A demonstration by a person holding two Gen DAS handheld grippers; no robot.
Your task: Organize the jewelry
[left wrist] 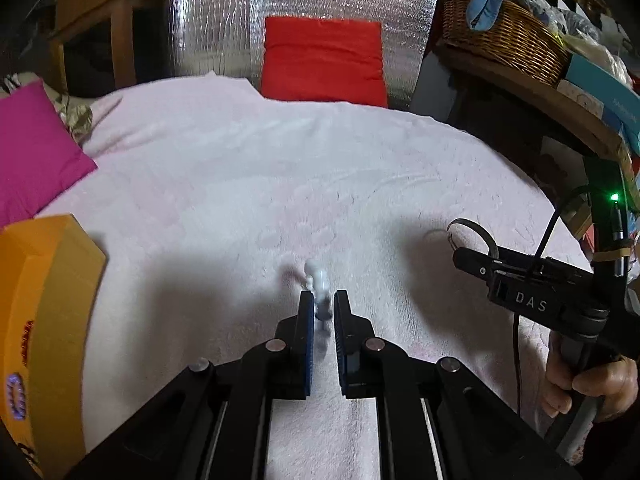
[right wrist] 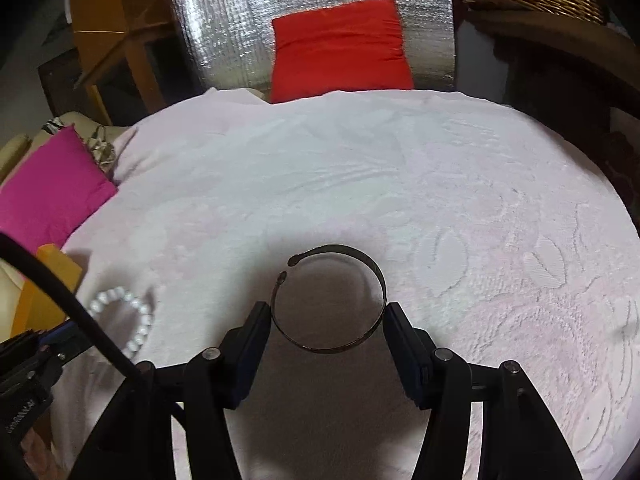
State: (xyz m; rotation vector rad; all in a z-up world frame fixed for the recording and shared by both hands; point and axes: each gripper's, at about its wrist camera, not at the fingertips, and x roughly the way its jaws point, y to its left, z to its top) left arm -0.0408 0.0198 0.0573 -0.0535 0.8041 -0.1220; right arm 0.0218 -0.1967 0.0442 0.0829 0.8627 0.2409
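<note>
Plainly printed "DAS" in pale letters on the black body of the right gripper (left wrist: pixel 474 240), seen from the left wrist; purple and red markings on the side of the orange box (left wrist: pixel 48 320), too blurred to read.

Around the pale pink bedspread (right wrist: pixel 400 184): a red cushion (right wrist: pixel 340 48) at the far edge against a silver foil sheet (right wrist: pixel 312 8), a magenta cushion (right wrist: pixel 48 188) at the left edge, a wicker basket (left wrist: pixel 504 32) on a wooden shelf past the right edge, the orange box at the near left corner. A hand (left wrist: pixel 592 384) on the right gripper's handle (green light glowing above it).

Left gripper (left wrist: pixel 320 300): jaws drawn nearly together, clamped on a white bead bracelet (left wrist: pixel 318 284), lifted off the cloth; seen edge-on from its own camera, long axis running away from the lens, motion-blurred. From the right wrist, the loop of beads facing the camera, hanging near the left edge.

Right gripper: jaws well apart, pads pressed on either side of a dark metal cuff bangle (right wrist: pixel 332 300), held flat above its shadow, the opening turned to the far left.
</note>
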